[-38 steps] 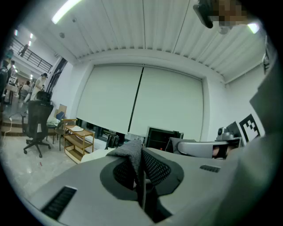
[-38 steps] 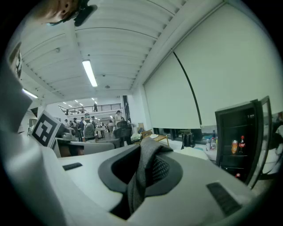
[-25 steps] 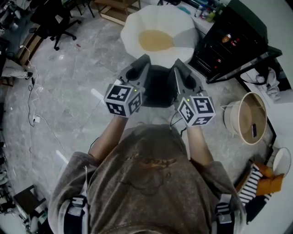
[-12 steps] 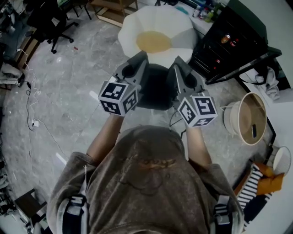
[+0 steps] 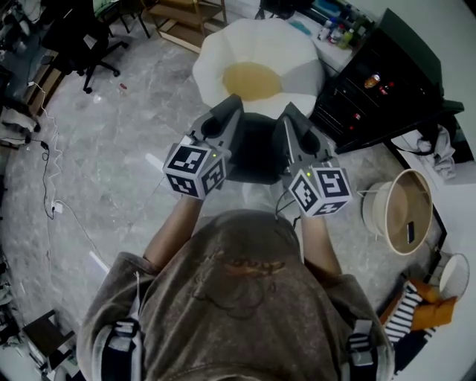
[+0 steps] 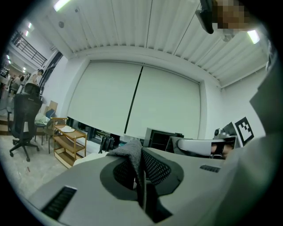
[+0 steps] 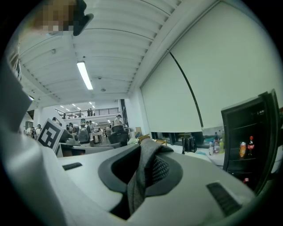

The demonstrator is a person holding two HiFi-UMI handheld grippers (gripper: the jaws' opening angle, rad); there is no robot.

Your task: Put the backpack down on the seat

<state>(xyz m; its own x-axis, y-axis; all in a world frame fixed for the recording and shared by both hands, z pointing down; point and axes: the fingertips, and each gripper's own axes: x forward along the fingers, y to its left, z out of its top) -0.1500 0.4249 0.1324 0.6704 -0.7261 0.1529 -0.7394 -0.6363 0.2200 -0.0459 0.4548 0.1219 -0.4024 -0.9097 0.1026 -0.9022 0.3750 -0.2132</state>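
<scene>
In the head view a dark backpack (image 5: pixel 255 151) hangs between my two grippers, above the grey floor and just short of the seat. The seat (image 5: pixel 223 46) is a white, petal-shaped chair with a yellow cushion, and its near rim lies right beyond the jaws. My left gripper (image 5: pixel 228 106) is shut on a grey backpack strap (image 6: pixel 131 155). My right gripper (image 5: pixel 291 115) is shut on another grey strap (image 7: pixel 142 170). Both grippers point almost level, side by side. The bag's lower part is hidden by the grippers.
A black cabinet (image 5: pixel 381 78) with bottles stands to the right of the seat. A round pale basket (image 5: pixel 405 201) sits on the floor at right. An office chair (image 5: pixel 83 33), a wooden shelf (image 5: pixel 182 13) and cables (image 5: pixel 50 175) are at left.
Both grippers have moved forward together with the backpack toward the white seat. Both grips are unchanged.
</scene>
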